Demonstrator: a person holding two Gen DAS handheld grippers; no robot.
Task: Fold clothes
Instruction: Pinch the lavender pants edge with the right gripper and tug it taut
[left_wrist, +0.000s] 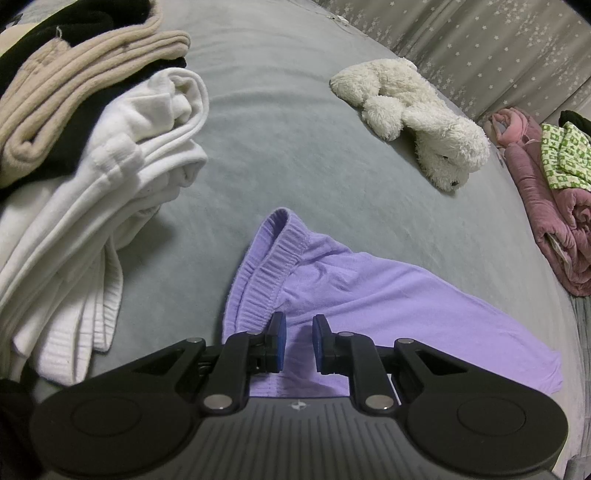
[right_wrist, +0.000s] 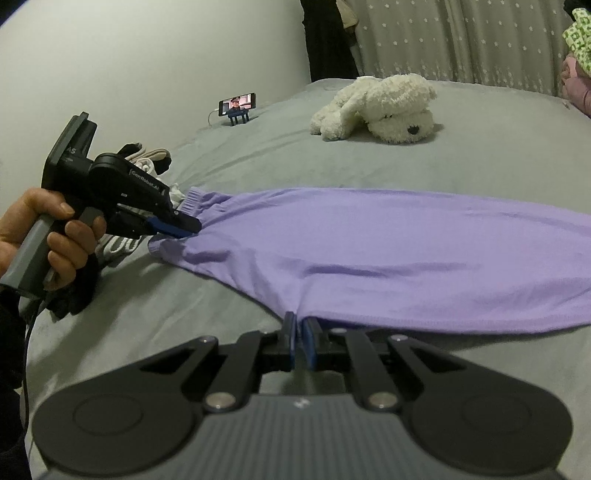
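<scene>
left wrist view. item: lilac knit shorts with a ribbed elastic waistband (left_wrist: 332, 291), spread on the grey bed sheet (left_wrist: 295, 110), waistband end toward the camera's left. left gripper (left_wrist: 299, 334): blue pads stand a little apart over the fabric just below the waistband; whether any cloth is pinched between them cannot be told from here. beside it, to the left: a stack of folded garments, white ribbed knit (left_wrist: 92, 229) lowest, beige ribbed knit (left_wrist: 74, 81) and black cloth above, likely the finished pile. further off: a white plush dog (left_wrist: 417, 122), and a rolled pink quilt (left_wrist: 546, 206) at the bed's edge.

right wrist view. the same shorts (right_wrist: 369, 251) lie flat and stretched across the sheet (right_wrist: 369, 162), smooth, few creases. right gripper (right_wrist: 300, 325): tongs together, clamped on the near hem, probably to keep the cloth taut for a fold. a hand (right_wrist: 48, 236) holds the left gripper (right_wrist: 184, 227) at the waistband edge, tips touching the fabric. a lit phone on a stand (right_wrist: 238, 105) sits well apart near the wall.
</scene>
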